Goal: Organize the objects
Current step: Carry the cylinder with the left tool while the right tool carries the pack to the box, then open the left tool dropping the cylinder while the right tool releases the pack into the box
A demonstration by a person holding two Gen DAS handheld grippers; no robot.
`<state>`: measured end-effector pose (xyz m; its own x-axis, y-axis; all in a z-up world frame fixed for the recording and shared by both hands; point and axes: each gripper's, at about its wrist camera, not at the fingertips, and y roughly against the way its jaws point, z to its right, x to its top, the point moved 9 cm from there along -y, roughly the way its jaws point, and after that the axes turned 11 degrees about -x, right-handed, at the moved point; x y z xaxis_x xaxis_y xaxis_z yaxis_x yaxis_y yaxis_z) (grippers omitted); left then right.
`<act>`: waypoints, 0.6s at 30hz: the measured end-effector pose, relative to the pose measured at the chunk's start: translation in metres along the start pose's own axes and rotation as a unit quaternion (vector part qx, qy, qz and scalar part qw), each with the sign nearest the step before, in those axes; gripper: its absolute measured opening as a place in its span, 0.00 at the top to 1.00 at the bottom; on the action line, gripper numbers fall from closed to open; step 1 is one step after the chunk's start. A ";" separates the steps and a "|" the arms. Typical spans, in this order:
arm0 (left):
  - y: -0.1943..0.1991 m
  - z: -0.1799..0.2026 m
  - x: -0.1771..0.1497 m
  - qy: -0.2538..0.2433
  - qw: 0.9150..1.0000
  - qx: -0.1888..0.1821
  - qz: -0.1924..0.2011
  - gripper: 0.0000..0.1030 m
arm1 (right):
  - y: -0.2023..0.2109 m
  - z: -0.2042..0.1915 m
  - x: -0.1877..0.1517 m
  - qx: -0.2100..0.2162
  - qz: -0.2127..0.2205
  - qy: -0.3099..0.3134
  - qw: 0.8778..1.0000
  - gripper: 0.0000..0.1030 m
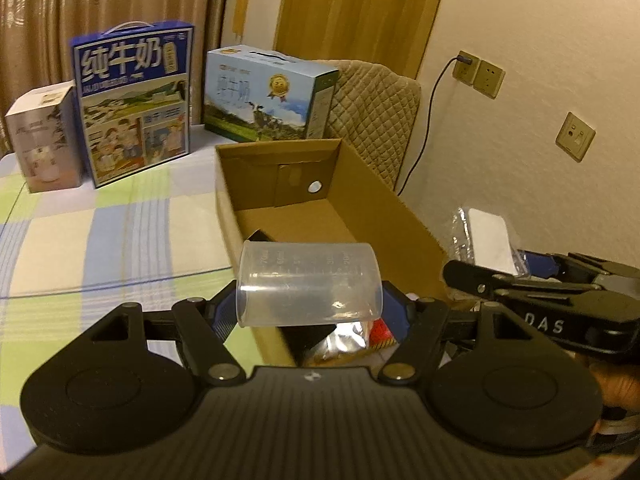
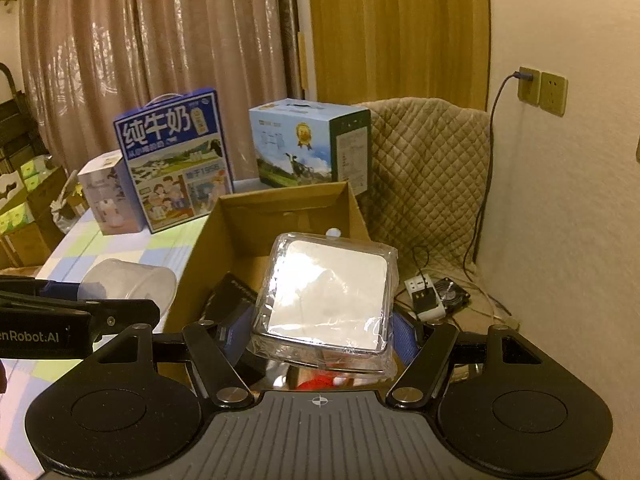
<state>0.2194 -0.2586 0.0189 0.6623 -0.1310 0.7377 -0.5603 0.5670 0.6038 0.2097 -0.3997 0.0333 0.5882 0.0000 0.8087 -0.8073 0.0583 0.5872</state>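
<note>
My left gripper [image 1: 310,300] is shut on a clear plastic measuring cup [image 1: 308,284], held on its side over the near left rim of an open cardboard box [image 1: 280,172]. My right gripper [image 2: 326,332] is shut on a white square item wrapped in clear plastic [image 2: 326,300], held above the same box [image 2: 280,208]. The cup [image 2: 128,280] and left gripper show at the left of the right wrist view. The wrapped item [image 1: 488,240] shows at the right of the left wrist view. Inside the box lie a black item [image 2: 232,300], a silver packet [image 1: 344,340] and something red [image 1: 380,330].
On the checked tablecloth [image 1: 100,240] stand a tall blue milk carton box [image 1: 134,100], a lighter blue milk box [image 1: 264,96] and a small white box [image 1: 44,136]. A quilted chair [image 2: 432,184] stands right of the table, with a power strip [image 2: 424,296] on it. Wall sockets [image 1: 478,74] sit right.
</note>
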 end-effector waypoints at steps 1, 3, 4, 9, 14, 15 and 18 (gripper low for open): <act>-0.004 0.001 0.002 -0.002 1.000 -0.002 -0.001 0.35 | -0.003 0.003 0.001 -0.002 0.000 -0.002 1.000 0.35; -0.013 0.004 0.008 -0.005 1.000 -0.005 -0.002 0.35 | -0.010 0.009 0.006 -0.004 -0.001 -0.006 1.000 0.35; -0.016 0.005 0.010 -0.007 1.000 -0.005 -0.003 0.34 | -0.013 0.012 0.007 -0.005 -0.001 -0.007 1.000 0.35; -0.035 0.007 0.022 -0.014 1.000 -0.008 -0.006 0.34 | -0.026 0.017 0.014 -0.007 -0.002 -0.004 1.000 0.35; -0.053 0.008 0.033 -0.015 1.000 -0.025 -0.008 0.34 | -0.037 0.022 0.015 -0.008 -0.007 -0.010 1.000 0.35; -0.057 0.010 0.035 -0.017 0.999 -0.036 -0.008 0.30 | -0.038 0.022 0.014 -0.008 -0.008 -0.011 1.000 0.35; -0.060 0.006 0.040 -0.024 0.999 -0.028 -0.003 0.16 | -0.039 0.022 0.012 -0.006 -0.010 -0.011 1.000 0.35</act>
<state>0.2769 -0.3029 0.0138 0.6405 -0.1729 0.7482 -0.5268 0.6099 0.5920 0.2472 -0.4241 0.0204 0.6025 -0.0237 0.7977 -0.7950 0.0696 0.6026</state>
